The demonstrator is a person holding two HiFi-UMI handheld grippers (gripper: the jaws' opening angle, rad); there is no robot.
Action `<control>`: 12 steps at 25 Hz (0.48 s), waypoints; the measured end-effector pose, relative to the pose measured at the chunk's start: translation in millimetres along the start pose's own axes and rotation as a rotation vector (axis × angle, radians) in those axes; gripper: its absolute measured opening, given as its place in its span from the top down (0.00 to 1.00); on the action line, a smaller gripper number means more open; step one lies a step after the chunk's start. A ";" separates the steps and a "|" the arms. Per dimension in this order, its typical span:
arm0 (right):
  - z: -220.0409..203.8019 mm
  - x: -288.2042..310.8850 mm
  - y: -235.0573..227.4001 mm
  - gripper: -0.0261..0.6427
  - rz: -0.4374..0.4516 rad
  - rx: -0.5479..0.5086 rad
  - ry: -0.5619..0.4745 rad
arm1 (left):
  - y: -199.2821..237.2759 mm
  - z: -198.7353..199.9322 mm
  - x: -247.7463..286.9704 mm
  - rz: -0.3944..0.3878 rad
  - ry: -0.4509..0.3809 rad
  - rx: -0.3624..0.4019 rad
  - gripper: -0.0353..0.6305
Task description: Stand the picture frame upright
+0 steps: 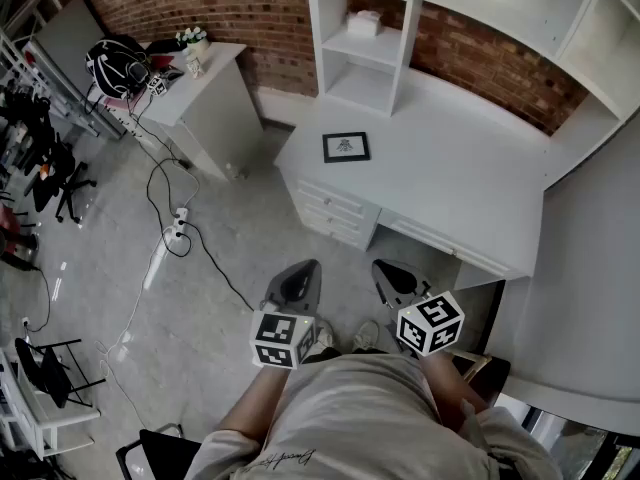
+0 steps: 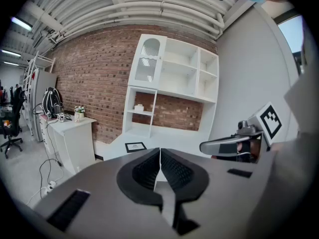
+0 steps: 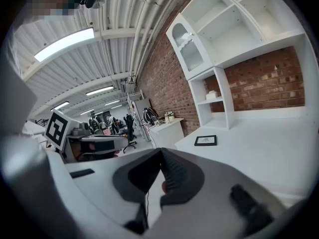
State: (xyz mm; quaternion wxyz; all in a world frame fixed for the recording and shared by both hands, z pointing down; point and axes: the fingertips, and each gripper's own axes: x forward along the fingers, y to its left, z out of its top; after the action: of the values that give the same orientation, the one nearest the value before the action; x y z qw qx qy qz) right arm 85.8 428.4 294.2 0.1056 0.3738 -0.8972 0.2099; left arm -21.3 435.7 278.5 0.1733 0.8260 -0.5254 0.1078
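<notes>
Head view puts the white desk [image 1: 470, 168] ahead of you, its shelf unit [image 1: 365, 43] standing against the brick wall [image 1: 200, 3]. Your left gripper [image 1: 296, 280] and right gripper [image 1: 392, 276] hang side by side over the floor, short of the desk, each with its jaws pressed together on nothing. The picture frame [image 1: 346, 147] lies flat, face up, near the desk's left end, well apart from both grippers.

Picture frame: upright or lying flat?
Flat. The picture frame lies face up on the white desk, its whole front seen from above in the head view.
</notes>
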 end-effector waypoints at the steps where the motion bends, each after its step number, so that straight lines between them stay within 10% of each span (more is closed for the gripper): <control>1: 0.9 1.7 1.2 0.92 0.003 -0.001 -0.002 | 0.9 0.9 0.5 0.000 -0.002 0.001 0.92; 12: 5.5 10.0 -6.7 0.92 -0.003 0.006 -0.006 | 3.6 6.3 14.8 -0.014 -0.006 0.016 0.92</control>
State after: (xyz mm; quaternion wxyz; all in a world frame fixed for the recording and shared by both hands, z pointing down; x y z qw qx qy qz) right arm 83.4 415.4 294.8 0.1022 0.3762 -0.8963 0.2115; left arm -18.3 419.5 278.7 0.1660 0.8313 -0.5193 0.1080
